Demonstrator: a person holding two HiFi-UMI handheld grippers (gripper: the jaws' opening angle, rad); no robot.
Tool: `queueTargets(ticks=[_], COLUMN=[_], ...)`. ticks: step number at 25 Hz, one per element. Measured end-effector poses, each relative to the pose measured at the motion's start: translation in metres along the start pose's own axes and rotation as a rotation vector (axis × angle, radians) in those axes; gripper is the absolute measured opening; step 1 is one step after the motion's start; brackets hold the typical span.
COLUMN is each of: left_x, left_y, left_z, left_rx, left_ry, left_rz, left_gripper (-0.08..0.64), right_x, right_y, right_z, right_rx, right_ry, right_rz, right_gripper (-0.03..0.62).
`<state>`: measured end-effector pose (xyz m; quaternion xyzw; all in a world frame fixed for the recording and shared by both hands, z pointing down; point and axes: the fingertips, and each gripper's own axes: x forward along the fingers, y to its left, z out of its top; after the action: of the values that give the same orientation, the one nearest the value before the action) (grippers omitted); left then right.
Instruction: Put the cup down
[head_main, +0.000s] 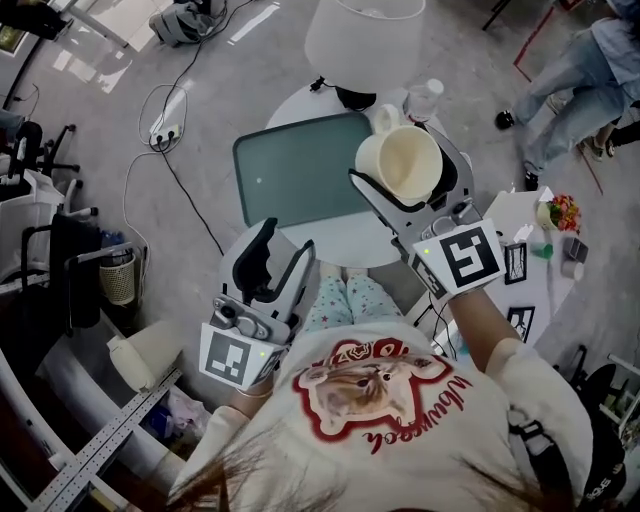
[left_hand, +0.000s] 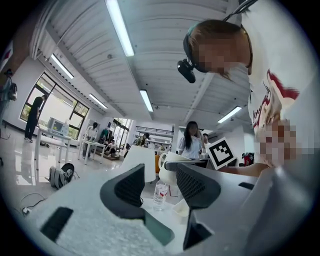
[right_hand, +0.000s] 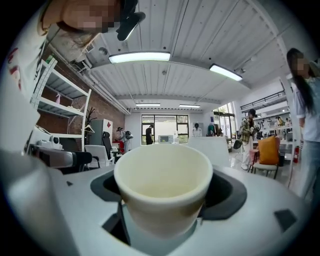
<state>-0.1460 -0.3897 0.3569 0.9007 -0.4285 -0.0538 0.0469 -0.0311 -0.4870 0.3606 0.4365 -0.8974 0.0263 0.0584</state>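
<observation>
Currently clamping the cream cup (right_hand: 165, 187) in the right gripper (head_main: 408, 170), mouth facing back toward that gripper's body, long axis lying along its jaws; holding the left gripper (left_hand: 160, 182) spread, empty.

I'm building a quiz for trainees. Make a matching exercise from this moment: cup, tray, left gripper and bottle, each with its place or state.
1 cup
2 tray
3 left gripper
4 bottle

A jaws apart, empty
B flat on the table
C clamped between jaws, in the air
D standing at the table's far edge

Pairs: 1-C, 2-B, 3-A, 4-D
</observation>
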Motion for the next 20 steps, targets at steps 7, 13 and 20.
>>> queueTargets(ticks=[7,13,20], left_x=[0.002,-0.007,-0.009], left_y=[0.003,0.013,0.012], left_z=[-0.018,-0.033,-0.051], left_rx=[-0.057,-0.056,-0.085], left_ry=[0.031,0.054,0.079], left_rz=[0.031,0.053,0.049], left_gripper=[0.21,0.21,0.21], right_x=[0.019,0.038,0.057], right_y=[-0.011,-0.011,-0.02], right_z=[-0.03,-0.046,-0.072], right_rx=[0.009,0.018,0.017], right_ry=[0.032,0.045,0.056], right_rz=[0.0,0.008,0.008], right_gripper=[0.414,0.414,0.414])
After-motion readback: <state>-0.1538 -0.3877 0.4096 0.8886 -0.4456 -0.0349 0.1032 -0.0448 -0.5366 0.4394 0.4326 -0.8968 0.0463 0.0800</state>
